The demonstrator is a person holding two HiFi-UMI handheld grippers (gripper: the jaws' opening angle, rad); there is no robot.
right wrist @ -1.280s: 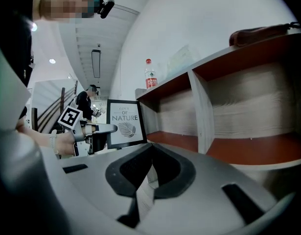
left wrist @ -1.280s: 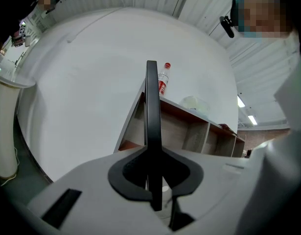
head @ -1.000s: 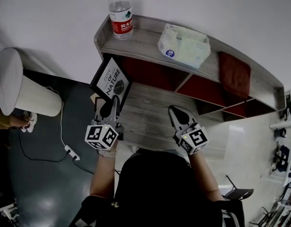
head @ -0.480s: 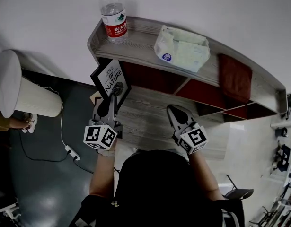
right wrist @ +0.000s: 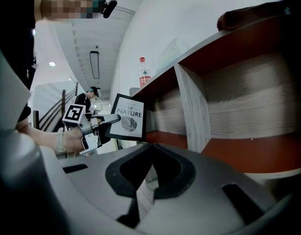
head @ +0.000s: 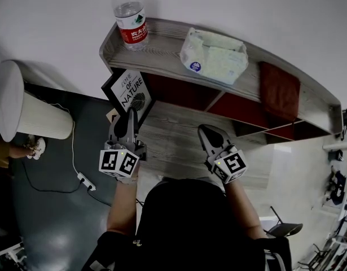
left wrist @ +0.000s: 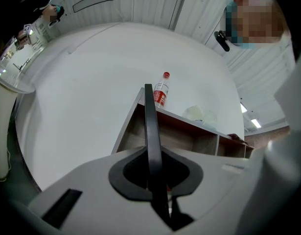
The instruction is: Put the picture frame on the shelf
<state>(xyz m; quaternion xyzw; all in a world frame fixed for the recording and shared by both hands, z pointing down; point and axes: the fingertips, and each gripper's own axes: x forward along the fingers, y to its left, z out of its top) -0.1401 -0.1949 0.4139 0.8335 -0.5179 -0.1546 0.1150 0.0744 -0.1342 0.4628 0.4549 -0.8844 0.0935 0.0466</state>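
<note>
Raised slightly, the black-bordered, leaf-print picture frame hangs at the shelf's left end, pinched in the left gripper; top board bare beside the bottle; right gripper closed, empty.

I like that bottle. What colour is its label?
Red, with white print. The bottle shows best in the head view.

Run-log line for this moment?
left claw: shut on picture frame | frame: held upright beside left end of shelf, not yet on it | right claw: shut, empty
</note>
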